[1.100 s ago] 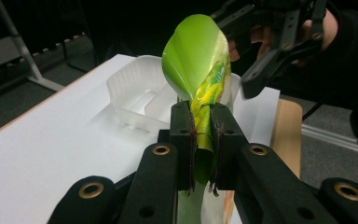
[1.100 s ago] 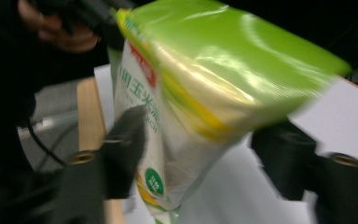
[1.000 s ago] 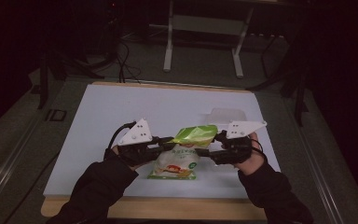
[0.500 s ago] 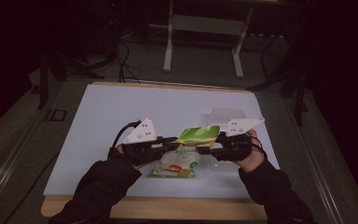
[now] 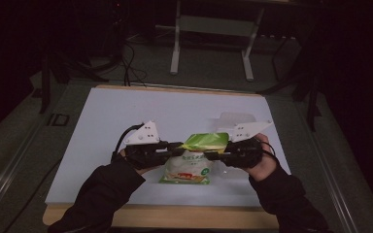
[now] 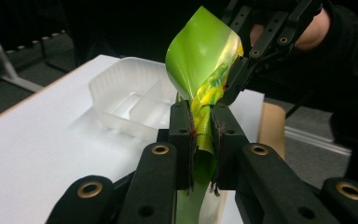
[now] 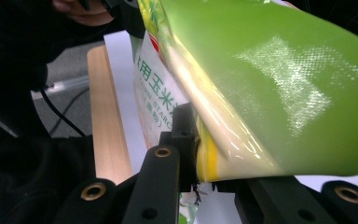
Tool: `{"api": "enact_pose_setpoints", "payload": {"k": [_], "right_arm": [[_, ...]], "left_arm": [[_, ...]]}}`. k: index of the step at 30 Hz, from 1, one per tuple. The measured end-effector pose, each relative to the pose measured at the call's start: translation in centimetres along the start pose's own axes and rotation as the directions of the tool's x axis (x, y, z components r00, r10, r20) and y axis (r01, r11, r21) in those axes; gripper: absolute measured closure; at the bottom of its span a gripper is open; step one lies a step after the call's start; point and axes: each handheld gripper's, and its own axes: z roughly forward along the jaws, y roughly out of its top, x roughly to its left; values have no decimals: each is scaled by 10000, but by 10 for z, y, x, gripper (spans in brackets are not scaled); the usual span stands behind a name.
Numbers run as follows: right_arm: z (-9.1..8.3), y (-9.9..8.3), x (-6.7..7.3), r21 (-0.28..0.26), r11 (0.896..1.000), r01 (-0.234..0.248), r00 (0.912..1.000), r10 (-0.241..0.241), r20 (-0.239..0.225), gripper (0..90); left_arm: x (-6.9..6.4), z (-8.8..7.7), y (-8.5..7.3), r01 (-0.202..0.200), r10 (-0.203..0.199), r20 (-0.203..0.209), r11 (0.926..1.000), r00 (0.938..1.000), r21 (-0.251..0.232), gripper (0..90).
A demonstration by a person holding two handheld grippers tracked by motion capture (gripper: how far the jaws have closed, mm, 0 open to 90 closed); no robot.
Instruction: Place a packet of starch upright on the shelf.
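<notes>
Green-topped glossy plastic food pouch [image 5: 194,158] with a white printed front is held between two hand-held grippers over the near middle of the white table surface [image 5: 126,116]. In the high view the left black gripper [image 5: 178,146] is seen coming in from the left and the right black gripper [image 5: 209,156] from the right, both meeting the pouch at its upper part; whether the pouch bottom touches the table cannot be told from there. A clear ribbed plastic tray [image 5: 233,119] is seen just behind the right gripper, partly hidden by its grey plate.

Left gripper view: the jaws are closed together on a folded yellow-green edge of the pouch [image 6: 204,70], film pinched flat between them. The tray [image 6: 130,100] is shown beyond with an inner divider and two compartments, detail not visible from above. The right gripper [image 6: 235,81] is seen farther off at the pouch's far edge, a hand behind it.

Right gripper view: the pouch [image 7: 270,88] is seen very close, green film with glare, printed text on the white face. One jaw is pressed against the pouch's yellow seam; the other jaw is covered by the film, so the pouch is taken as clamped. A wooden table edge [image 7: 105,116] and a dark sleeve [image 7: 23,154] are shown at the left.
</notes>
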Motion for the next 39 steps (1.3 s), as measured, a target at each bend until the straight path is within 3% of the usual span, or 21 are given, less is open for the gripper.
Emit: {"api": "enact_pose_setpoints", "payload": {"k": [5, 9, 11, 13, 14, 15, 16, 20, 21, 24, 27, 29, 30, 31, 32, 33, 34, 36, 37, 38, 39], "right_arm": [[-8, 7, 1, -208, 9995, 241, 9994, -235, 262, 828], [-18, 11, 0, -477, 9984, 316, 9971, -282, 703, 833], [-23, 13, -3, -611, 9976, 311, 9963, -260, 823, 833], [-27, 14, -4, -723, 9969, 306, 9949, -235, 982, 833], [-30, 15, -6, -773, 9967, 263, 9948, -185, 1002, 833], [-37, 17, -9, -885, 9957, 264, 9927, -157, 1198, 833], [-41, 18, -11, -930, 9953, 269, 9922, -152, 1240, 833], [-52, 19, -20, -1174, 9930, 100, 9892, 74, 1466, 833], [-52, 19, -20, -1174, 9930, 100, 9892, 74, 1466, 833], [-75, 19, -39, -1625, 9867, -51, 9768, 397, 2103, 833], [-81, 19, -46, -1740, 9847, -92, 9714, 501, 2322, 833], [-92, 19, -60, -1854, 9826, -137, 9547, 680, 2898, 833], [-92, 19, -60, -1854, 9826, -137, 9547, 680, 2898, 833], [-96, 18, -68, -1890, 9818, -182, 9464, 779, 3135, 833], [-96, 18, -68, -1890, 9818, -182, 9464, 779, 3135, 833], [-98, 18, -73, -1942, 9806, -262, 9413, 895, 3254, 833], [-102, 16, -82, -1922, 9808, -344, 9315, 1011, 3495, 833], [-104, 15, -90, -1938, 9798, -488, 9276, 1164, 3549, 833], [-104, 15, -90, -1938, 9798, -488, 9276, 1164, 3549, 833], [-104, 13, -100, -1905, 9798, -615, 9189, 1301, 3724, 833], [-103, 13, -103, -1890, 9798, -659, 9172, 1340, 3751, 834]], "left_arm": [[0, -2, -1, -14, 8, -159, 9995, 9999, -320, 726], [10, -8, -6, 763, -772, -72, 9933, 9970, -871, 489], [11, -9, -11, 817, -836, -163, 9921, 9964, -953, 360], [11, -9, -12, 824, -865, -389, 9919, 9955, -969, 170], [11, -8, -14, 852, -943, -807, 9903, 9923, -1097, 170], [12, -10, -17, 841, -975, -1214, 9903, 9878, -1107, 47], [14, -12, -20, 1052, -1208, -1259, 9867, 9847, -1238, 24], [20, -19, -29, 1740, -1916, -1015, 9716, 9762, -1606, 23], [20, -19, -29, 1740, -1916, -1015, 9716, 9762, -1606, 23], [28, -27, -56, 2283, -2460, -1263, 9635, 9610, -1398, 23], [30, -29, -66, 2437, -2612, -1455, 9614, 9543, -1277, 23], [34, -36, -81, 2626, -2821, -1675, 9562, 9446, -1297, 23], [34, -36, -81, 2626, -2821, -1675, 9562, 9446, -1297, 23], [37, -39, -91, 2835, -3046, -1760, 9494, 9361, -1350, 23], [37, -39, -91, 2835, -3046, -1760, 9494, 9361, -1350, 23], [37, -39, -91, 2835, -3046, -1760, 9494, 9361, -1350, 23], [39, -40, -100, 3028, -3221, -1821, 9447, 9290, -1260, 23], [41, -41, -111, 3176, -3366, -1982, 9403, 9206, -1221, 23], [41, -41, -111, 3176, -3366, -1982, 9403, 9206, -1221, 23], [41, -41, -114, 3239, -3432, -1982, 9379, 9181, -1240, 23], [42, -41, -116, 3277, -3479, -1975, 9360, 9165, -1281, 23]]}}
